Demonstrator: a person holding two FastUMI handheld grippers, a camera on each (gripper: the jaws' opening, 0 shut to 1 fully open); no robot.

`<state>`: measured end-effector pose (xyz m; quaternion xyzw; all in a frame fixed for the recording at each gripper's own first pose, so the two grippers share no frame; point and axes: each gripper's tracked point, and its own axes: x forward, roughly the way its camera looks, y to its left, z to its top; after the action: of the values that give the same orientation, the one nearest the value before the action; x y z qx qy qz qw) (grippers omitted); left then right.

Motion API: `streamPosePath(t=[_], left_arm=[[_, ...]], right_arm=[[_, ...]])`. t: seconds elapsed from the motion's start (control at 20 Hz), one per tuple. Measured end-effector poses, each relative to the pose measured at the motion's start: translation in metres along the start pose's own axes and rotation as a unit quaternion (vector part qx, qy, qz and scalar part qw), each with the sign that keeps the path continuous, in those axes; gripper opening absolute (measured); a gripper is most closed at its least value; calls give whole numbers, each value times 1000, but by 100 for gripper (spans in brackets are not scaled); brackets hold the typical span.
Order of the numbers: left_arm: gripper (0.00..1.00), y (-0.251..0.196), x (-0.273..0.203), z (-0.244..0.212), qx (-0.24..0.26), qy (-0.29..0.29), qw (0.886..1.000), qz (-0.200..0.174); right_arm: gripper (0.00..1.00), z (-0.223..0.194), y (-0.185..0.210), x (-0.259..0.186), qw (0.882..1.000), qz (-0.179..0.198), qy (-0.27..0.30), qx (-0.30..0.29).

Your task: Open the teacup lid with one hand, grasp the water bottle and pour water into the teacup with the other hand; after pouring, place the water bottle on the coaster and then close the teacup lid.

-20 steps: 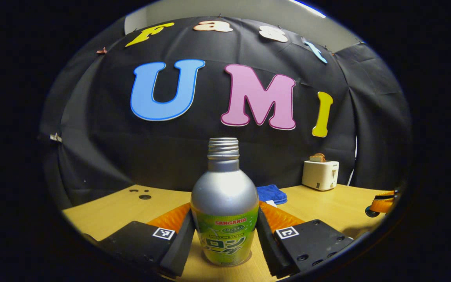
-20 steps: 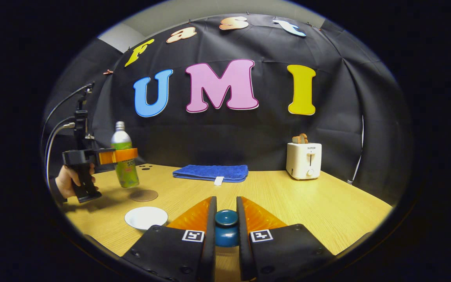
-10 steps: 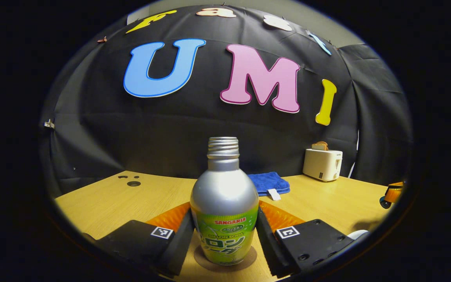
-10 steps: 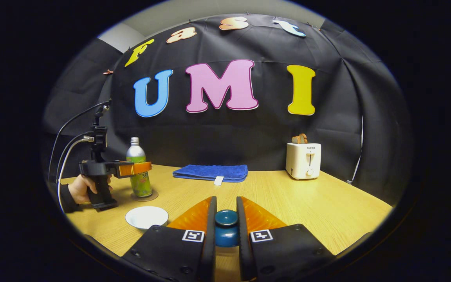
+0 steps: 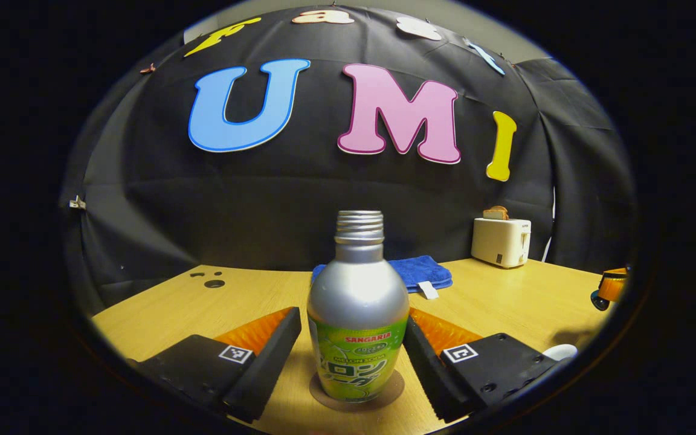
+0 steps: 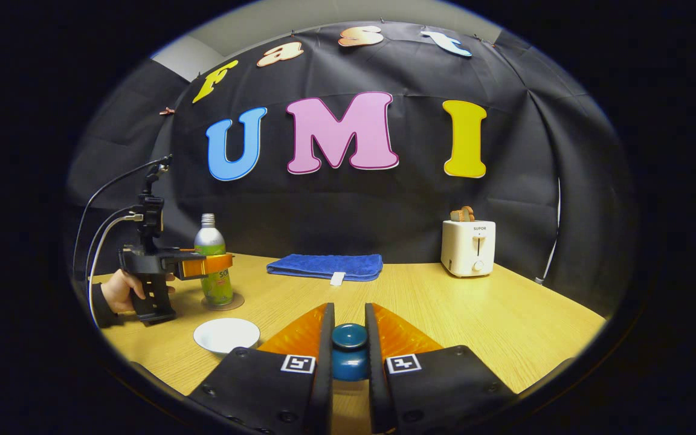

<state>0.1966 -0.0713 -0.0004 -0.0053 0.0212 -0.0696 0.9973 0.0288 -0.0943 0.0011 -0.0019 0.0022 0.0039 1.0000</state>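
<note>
My left gripper (image 5: 348, 350) is spread apart, both fingers clear of the silver-and-green metal water bottle (image 5: 357, 320) standing upright on the round brown coaster (image 5: 357, 393). I'd back straight out without clipping it. My right gripper (image 6: 348, 347) pinches the blue teacup lid (image 6: 348, 350).

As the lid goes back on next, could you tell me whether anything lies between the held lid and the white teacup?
Nothing visible does. The lid, clamped in the right hand-held gripper, is just right of the teacup, with bare table between; the water bottle stands on its coaster farther back.
</note>
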Motion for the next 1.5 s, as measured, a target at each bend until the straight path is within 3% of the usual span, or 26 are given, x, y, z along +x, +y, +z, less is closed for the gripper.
streamPosePath(t=[0.35, 0.65, 0.9, 1.0, 1.3, 1.5], left_arm=[[98, 5, -60, -10, 13, 8, 1000, -3], [98, 19, -119, 3, 43, -35, 998, 26], [96, 36, -135, -19, 33, -22, 998, 41], [96, 41, -136, -19, 9, -29, 999, 41], [96, 45, -135, -20, 7, -25, 999, 48], [96, 45, -135, -19, 6, -25, 998, 49]], right_arm=[[28, 0, 0, 0, 1000, 0, 0, 0], [28, 0, 0, 0, 1000, 0, 0, 0], [28, 0, 1, -1, 1000, -1, 0, 0], [28, 0, 16, -3, 1000, 18, 0, 1], [28, -7, 98, -2, 993, 112, 18, 9], [28, -2, 128, 9, 991, 128, 18, -18]])
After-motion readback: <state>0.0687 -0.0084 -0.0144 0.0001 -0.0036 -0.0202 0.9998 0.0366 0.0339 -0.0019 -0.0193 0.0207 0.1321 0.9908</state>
